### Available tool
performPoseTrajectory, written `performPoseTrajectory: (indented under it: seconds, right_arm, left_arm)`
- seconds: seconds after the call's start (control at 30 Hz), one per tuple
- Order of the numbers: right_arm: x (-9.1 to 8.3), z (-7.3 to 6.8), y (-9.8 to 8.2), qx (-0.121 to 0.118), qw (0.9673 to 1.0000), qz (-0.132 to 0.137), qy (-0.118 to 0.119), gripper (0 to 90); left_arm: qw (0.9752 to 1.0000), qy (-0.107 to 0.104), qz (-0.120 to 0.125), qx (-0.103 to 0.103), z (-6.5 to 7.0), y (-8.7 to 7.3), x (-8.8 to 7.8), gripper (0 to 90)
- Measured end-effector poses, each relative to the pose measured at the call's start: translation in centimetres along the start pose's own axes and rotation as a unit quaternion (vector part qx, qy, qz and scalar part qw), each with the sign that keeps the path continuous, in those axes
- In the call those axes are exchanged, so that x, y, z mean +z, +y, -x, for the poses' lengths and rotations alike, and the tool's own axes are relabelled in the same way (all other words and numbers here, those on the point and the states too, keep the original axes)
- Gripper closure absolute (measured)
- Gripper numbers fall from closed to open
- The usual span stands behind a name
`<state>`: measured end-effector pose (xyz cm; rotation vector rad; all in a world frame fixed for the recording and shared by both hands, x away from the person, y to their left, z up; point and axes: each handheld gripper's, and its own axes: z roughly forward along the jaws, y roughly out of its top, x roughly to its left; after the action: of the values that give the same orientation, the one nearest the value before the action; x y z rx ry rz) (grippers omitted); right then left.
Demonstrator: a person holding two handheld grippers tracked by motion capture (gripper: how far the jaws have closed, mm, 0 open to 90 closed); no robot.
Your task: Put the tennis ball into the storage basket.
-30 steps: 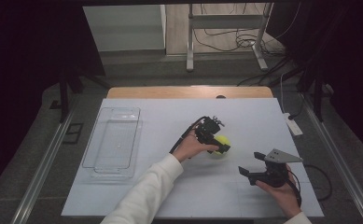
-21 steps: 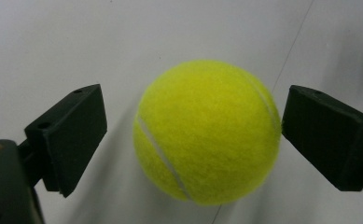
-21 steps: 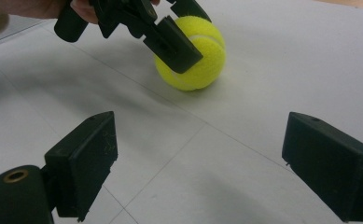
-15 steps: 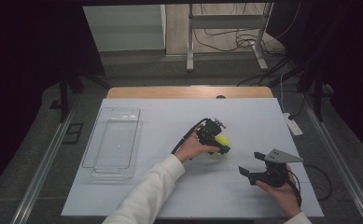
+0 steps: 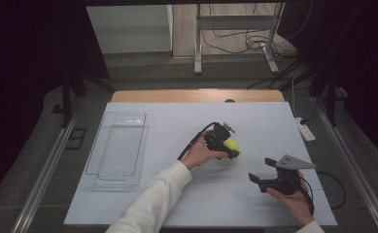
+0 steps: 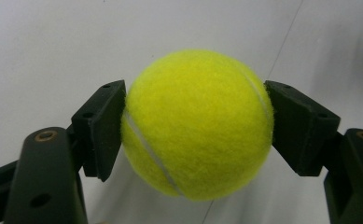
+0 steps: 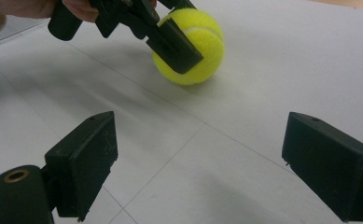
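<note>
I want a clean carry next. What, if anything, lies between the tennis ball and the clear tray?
Nothing visible. The left claw is shut on the tennis ball, and only bare white table lies between it and the clear tray.

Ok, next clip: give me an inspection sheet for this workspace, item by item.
Surface: white table, wooden edge at the far side.
Job's things: yellow ball on the table, right of centre; clear tray at the left, nothing seen in it.
Clutter: small white block at the table's right edge.
Grippers: left gripper has just closed, pads pressing both sides of the ball; right gripper open, nothing between its jaws, near the front right.
Cables: black cable trailing from the right gripper; more on the floor beyond.
Surroundings: metal stand legs behind the table, dark curtains at both sides.
</note>
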<state>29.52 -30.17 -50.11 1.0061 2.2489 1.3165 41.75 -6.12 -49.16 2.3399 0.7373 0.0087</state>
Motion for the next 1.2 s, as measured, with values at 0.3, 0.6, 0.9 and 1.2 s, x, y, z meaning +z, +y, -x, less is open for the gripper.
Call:
performPoseTrajectory:
  seconds: [0.3, 0.6, 0.9, 1.2]
  right_arm:
    - [0.0, 0.0, 0.0, 0.001, 1.0, 0.0, -0.001, 10.8]
    - [0.0, 0.0, 0.0, 0.0, 1.0, -0.001, -0.002, 10.9]
    - [0.0, 0.0, 0.0, 0.0, 1.0, -0.001, -0.002, 10.9]
    - [0.0, 0.0, 0.0, 0.0, 1.0, 0.001, -0.003, 10.9]
  left_arm:
    - [0.9999, 0.001, 0.015, 0.004, 0.5, -0.1, -1.3, 26.6]
    - [0.9997, 0.005, 0.026, 0.003, 0.4, -0.5, -2.0, 26.6]
    - [0.9994, 0.009, 0.033, 0.011, 0.6, -1.0, -2.7, 26.6]
    - [0.9988, 0.012, 0.047, 0.008, 0.7, -1.5, -3.5, 26.6]
